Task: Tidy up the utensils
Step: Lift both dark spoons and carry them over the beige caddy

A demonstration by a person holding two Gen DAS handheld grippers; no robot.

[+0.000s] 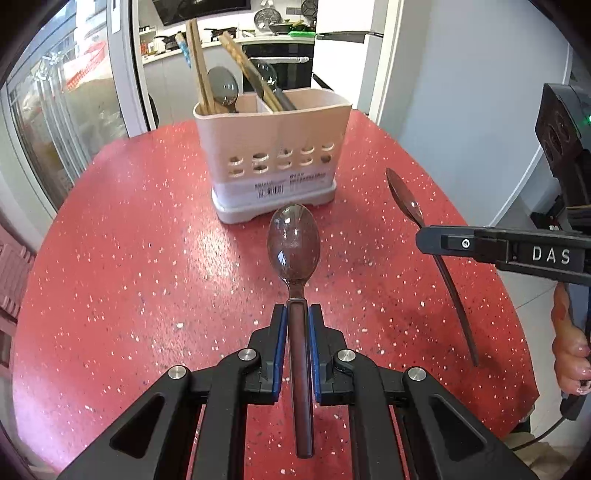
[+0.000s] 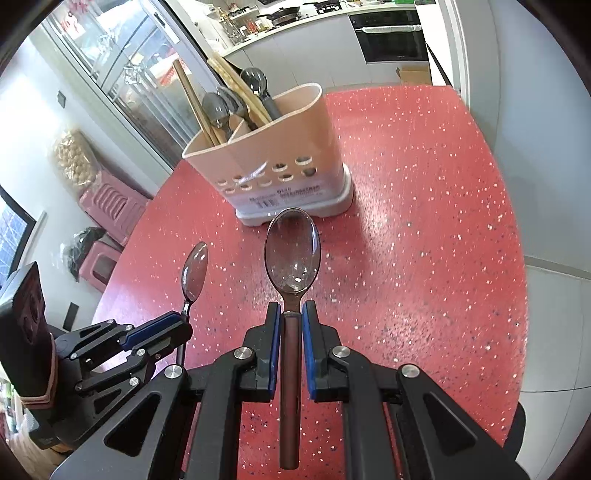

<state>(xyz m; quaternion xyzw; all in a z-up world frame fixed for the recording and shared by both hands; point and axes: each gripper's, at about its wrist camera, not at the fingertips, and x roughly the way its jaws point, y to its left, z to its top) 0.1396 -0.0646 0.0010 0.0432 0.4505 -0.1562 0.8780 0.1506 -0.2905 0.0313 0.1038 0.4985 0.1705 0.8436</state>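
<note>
A round red tabletop (image 1: 129, 258) flecked with white fills both wrist views, set in a kitchen: a white counter with pans and a built-in oven (image 2: 389, 35) lie far beyond the grippers, a glass-fronted cabinet (image 2: 122, 74) stands off to the left of them, and pink plastic stools (image 2: 110, 210) sit on the floor below the table's left edge. Ahead of both grippers, on the table, stands a pale utensil caddy (image 1: 273, 155) with rows of oval holes and a barcode label; it has two compartments, already stocked with wooden chopsticks (image 1: 197, 62) and grey spoons (image 1: 222, 88) leaning upright. The left gripper (image 1: 297, 317) is clenched on the brown handle of a spoon (image 1: 293, 243), the blue pads pressing on either side of the handle just below the bowl, which points forward toward the caddy and is clear of the table. The right gripper (image 2: 290, 314) likewise clamps a second spoon (image 2: 291, 251) by its brown handle, bowl forward, close in front of the caddy's base. In the left view the right gripper comes in from the right side, a person's fingers (image 1: 570, 354) wrapped on its grip.
</note>
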